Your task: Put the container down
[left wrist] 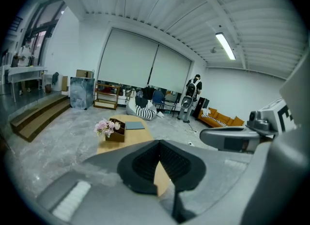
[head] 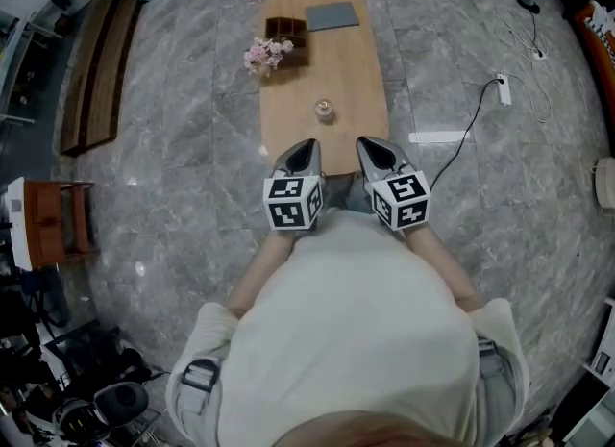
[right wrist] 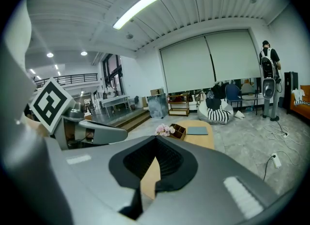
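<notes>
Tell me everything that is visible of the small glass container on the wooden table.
The small round container of clear glass stands upright and alone on the near half of the light oval wooden table, about on its middle line. Its contents are too small to tell. Only the table touches it; the shut left gripper and right gripper are apart from it.

A long oval wooden worktop (head: 351,80) stands on the grey stone floor (head: 192,147) in the upper middle of the frame. On it stand a small clear container (head: 324,110) near the lower end, pink flowers (head: 266,53) at the left edge, beside them a brown box (head: 284,30) with compartments, and a grey flat pad (head: 332,16) at the top end.
</notes>
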